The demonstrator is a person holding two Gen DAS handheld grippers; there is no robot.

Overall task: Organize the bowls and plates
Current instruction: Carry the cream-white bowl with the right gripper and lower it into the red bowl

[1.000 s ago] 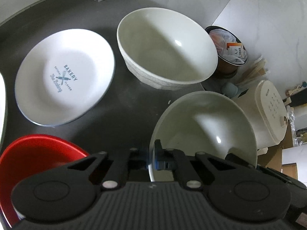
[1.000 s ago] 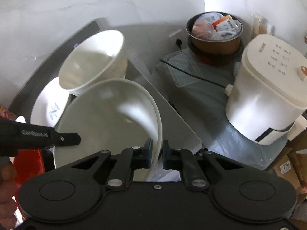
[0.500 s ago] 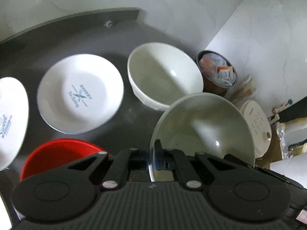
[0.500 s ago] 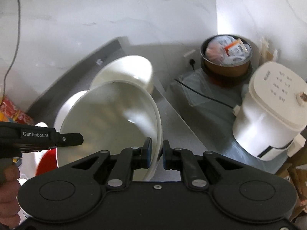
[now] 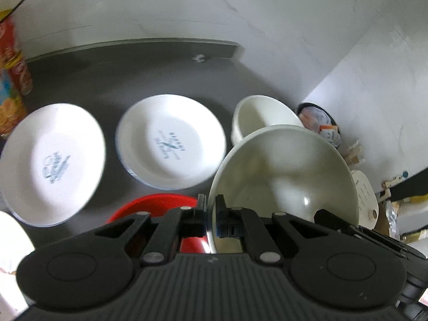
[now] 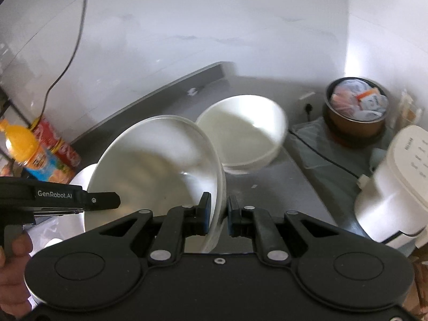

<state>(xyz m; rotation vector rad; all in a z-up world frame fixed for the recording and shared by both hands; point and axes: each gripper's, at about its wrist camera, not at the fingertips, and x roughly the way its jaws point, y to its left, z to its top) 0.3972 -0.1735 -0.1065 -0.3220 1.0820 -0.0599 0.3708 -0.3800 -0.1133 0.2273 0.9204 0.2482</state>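
Left wrist view: the rim of the lifted white bowl (image 5: 283,176) is clamped between the fingers of the left gripper (image 5: 210,218). The bowl is held tilted above the dark counter (image 5: 120,80). A second white bowl (image 5: 260,117) sits behind it; two printed plates (image 5: 171,140) (image 5: 52,163) and a red bowl (image 5: 152,206) are seen to its left.

Right wrist view: the opposite rim of the same lifted white bowl (image 6: 155,171) is gripped by the right gripper (image 6: 218,214). The second white bowl (image 6: 243,131) stands just beyond, near a rice cooker (image 6: 396,187).

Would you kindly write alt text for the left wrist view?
The left gripper clamps the rim of a white bowl held above a dark counter. Beyond sit two printed white plates, a red bowl and another white bowl.
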